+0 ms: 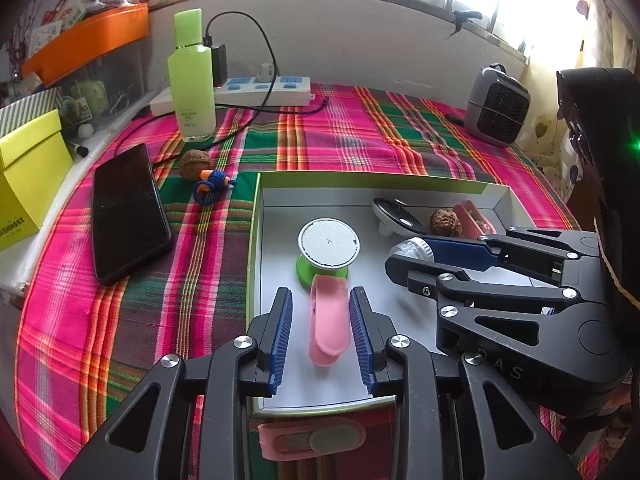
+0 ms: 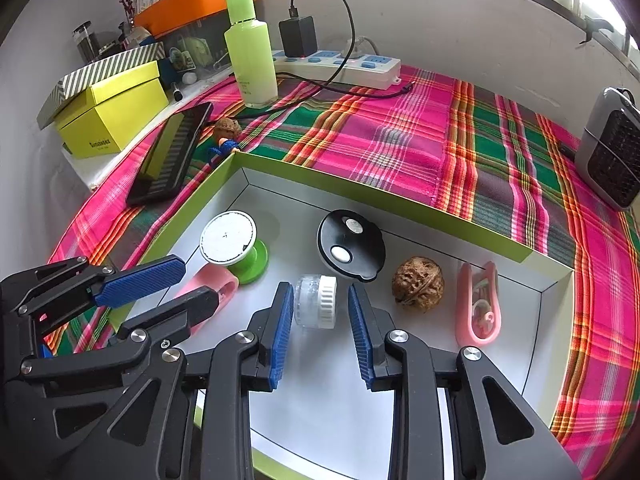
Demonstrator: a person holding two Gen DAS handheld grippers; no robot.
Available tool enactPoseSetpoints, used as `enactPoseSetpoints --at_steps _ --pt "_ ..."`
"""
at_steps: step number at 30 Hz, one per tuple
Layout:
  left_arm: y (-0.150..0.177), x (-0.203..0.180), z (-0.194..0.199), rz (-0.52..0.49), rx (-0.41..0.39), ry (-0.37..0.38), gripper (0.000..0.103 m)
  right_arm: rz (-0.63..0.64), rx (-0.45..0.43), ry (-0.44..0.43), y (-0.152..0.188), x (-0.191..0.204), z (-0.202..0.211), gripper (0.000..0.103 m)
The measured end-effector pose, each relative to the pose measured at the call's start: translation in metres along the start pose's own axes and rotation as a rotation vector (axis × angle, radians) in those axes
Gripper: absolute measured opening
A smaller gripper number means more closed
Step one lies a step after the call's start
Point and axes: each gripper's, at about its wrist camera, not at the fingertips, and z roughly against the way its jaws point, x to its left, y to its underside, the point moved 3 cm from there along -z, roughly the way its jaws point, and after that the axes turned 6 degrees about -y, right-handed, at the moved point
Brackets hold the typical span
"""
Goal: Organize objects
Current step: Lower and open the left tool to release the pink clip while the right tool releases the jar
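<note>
A shallow green-rimmed white box lies on the plaid cloth. My left gripper is open around a pink clip lying on the box floor, pads apart from it. My right gripper is open around a small clear jar with a white cap, also seen in the left wrist view. In the box are also a green spool, a black round lid, a walnut and a second pink clip.
On the cloth outside the box lie a walnut, a blue knitted toy, a black phone and a pink case. A green bottle, power strip, small heater and yellow box stand around.
</note>
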Motion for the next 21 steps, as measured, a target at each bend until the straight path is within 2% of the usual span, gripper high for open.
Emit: enactPoseSetpoints --at_steps 5,9,12,21 --pt "0.001 0.000 0.002 0.003 -0.001 0.004 0.028 0.002 -0.003 0.000 0.000 0.001 0.002 0.031" --pt "0.001 0.001 0.008 0.002 -0.012 -0.003 0.029 -0.003 -0.013 -0.007 0.001 0.001 0.006 0.036" --pt "0.001 0.002 0.010 0.007 -0.013 -0.003 0.033 -0.012 -0.016 -0.006 0.001 0.001 0.007 0.038" --pt "0.005 0.004 0.018 0.013 -0.020 -0.011 0.035 -0.006 -0.019 -0.010 0.005 0.006 0.010 0.039"
